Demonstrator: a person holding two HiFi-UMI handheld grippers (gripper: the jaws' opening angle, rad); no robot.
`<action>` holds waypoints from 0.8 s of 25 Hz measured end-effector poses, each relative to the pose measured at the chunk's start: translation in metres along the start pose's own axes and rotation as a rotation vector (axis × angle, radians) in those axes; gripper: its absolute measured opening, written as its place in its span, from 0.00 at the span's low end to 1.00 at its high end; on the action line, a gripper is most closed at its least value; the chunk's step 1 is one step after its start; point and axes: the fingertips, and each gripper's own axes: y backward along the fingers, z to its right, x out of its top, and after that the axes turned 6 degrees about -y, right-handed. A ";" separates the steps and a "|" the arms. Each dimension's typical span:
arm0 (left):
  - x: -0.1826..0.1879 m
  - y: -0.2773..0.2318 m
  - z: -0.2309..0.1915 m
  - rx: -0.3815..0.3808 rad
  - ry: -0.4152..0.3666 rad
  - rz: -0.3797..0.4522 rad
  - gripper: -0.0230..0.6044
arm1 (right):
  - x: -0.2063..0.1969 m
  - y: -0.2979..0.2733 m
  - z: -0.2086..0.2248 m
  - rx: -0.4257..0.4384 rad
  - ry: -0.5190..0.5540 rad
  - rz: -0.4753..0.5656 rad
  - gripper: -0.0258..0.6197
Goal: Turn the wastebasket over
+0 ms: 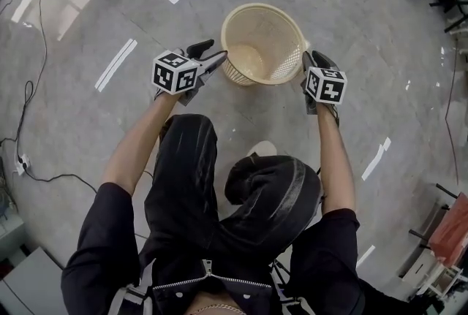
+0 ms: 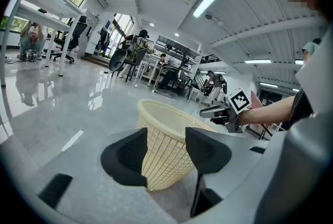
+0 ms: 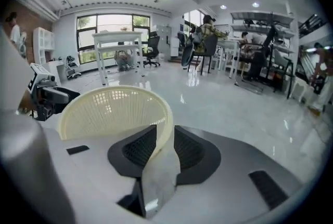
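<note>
A cream mesh wastebasket [image 1: 281, 39] stands upright on the grey floor, its mouth facing up. My left gripper [image 1: 219, 56] is at its left side, just outside the rim. In the left gripper view its jaws [image 2: 166, 153] stand wide apart, and the basket wall [image 2: 166, 129] shows in the gap without either pad touching it. My right gripper [image 1: 307, 58] is at the basket's right edge. In the right gripper view the rim [image 3: 167, 124] runs down between the two pads and fills the narrow gap of my right gripper [image 3: 165, 147].
White tape strips [image 1: 115, 63] mark the floor left of the basket, with another [image 1: 376, 158] to the right. A black cable [image 1: 29, 98] trails at far left. The person's bent knees [image 1: 219, 182] are just behind the basket. Desks and office chairs [image 3: 122, 43] stand far off.
</note>
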 end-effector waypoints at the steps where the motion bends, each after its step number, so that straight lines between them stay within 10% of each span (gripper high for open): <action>1: -0.001 0.000 0.001 -0.001 -0.003 -0.003 0.40 | -0.009 -0.002 0.005 0.002 -0.029 -0.021 0.19; 6: -0.003 -0.001 0.001 -0.005 -0.025 -0.016 0.39 | -0.019 -0.008 -0.001 0.075 -0.137 -0.042 0.19; 12: -0.017 0.004 0.007 -0.030 -0.004 -0.033 0.38 | -0.032 -0.004 -0.023 0.009 0.067 -0.063 0.26; 20: -0.036 -0.014 0.019 -0.068 -0.045 -0.127 0.26 | -0.029 0.000 -0.012 -0.020 0.078 -0.049 0.26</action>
